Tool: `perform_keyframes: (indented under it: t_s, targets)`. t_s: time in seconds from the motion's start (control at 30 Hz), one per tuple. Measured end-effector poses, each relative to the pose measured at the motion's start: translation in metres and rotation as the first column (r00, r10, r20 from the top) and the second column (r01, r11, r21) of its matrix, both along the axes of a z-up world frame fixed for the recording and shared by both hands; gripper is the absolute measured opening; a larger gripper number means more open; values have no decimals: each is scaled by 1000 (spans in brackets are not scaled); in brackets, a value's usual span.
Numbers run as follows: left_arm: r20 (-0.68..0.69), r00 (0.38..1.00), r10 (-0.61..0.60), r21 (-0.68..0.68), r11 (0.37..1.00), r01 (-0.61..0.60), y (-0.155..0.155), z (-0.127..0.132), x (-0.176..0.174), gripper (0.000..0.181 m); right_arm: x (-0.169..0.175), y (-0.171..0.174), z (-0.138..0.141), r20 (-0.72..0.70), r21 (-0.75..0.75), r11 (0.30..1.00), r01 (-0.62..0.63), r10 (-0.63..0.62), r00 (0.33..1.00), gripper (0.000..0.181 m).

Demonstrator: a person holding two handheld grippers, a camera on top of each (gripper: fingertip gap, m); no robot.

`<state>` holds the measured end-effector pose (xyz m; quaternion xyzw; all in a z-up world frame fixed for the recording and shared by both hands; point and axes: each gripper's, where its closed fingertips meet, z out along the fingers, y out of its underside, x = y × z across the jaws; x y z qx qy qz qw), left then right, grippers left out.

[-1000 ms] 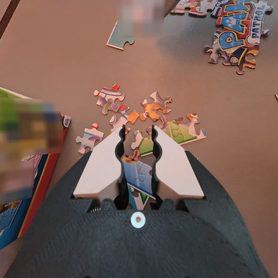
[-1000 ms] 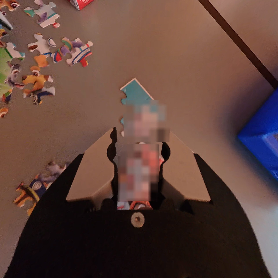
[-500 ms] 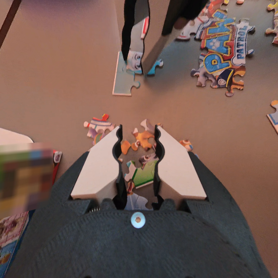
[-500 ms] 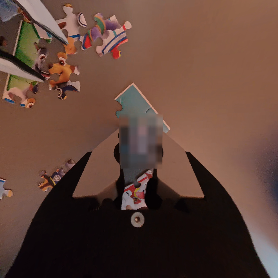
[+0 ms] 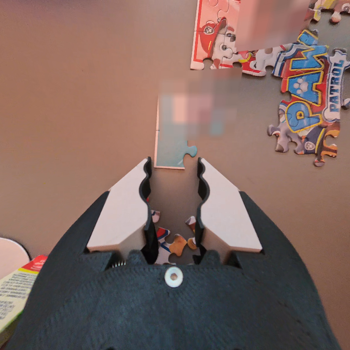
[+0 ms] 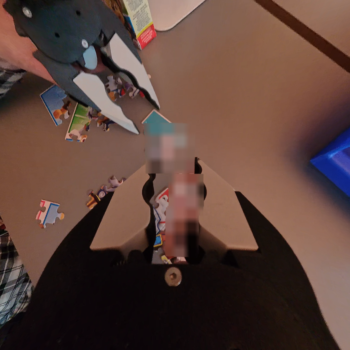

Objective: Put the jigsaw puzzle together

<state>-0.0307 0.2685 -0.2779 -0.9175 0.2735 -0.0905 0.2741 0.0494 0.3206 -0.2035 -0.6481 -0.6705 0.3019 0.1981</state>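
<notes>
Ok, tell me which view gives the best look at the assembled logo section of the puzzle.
The left wrist view. The logo section lies flat at upper right there, its outline and colours nearly all in frame, joined to the red pieces beside it. The right wrist view shows no clear sight of it; only scattered loose pieces and mosaic patches appear.

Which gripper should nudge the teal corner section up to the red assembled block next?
Left, probably. The left gripper is open and empty, its tips right at the teal corner section. The right gripper hangs over the red assembled block; patches hide its gap.
</notes>
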Motion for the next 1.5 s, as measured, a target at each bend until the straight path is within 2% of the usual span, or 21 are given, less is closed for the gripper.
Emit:
perform_keyframes:
  t_s: [0.17, 0.57, 0.63, 0.67, 1.0, 1.27, 1.5]
  targets:
    - [-22, 999, -31, -3, 1000, 31, 0, 0, 5, 29, 11, 2, -21, 40, -6, 1000, 0, 0, 999, 39]
    - [-79, 992, -99, 48, 994, 103, -5, 0, 16, 27, 20, 8, -35, 52, -20, 1000, 19, -18, 998, 36]
    - [-91, 988, -121, 60, 990, 127, -8, 1, 18, 2, 21, 9, -36, 56, -21, 1000, 19, -18, 998, 36]
    - [-102, 987, -124, 64, 989, 131, -8, 1, 19, 0, 21, 9, -36, 56, -21, 1000, 19, -18, 998, 36]
    - [-55, 993, -104, 44, 993, 106, -8, 0, 15, 39, 15, -1, -39, 68, 11, 1000, -28, 27, 997, 42]
    - [-50, 991, -121, 49, 991, 123, -7, 0, 23, 33, 0, -29, -65, 163, 51, 987, -152, 142, 976, 42]
    - [-60, 991, -121, 78, 989, 125, -6, 1, 28, 22, 1, -35, -72, 181, 55, 985, -161, 148, 972, 29]
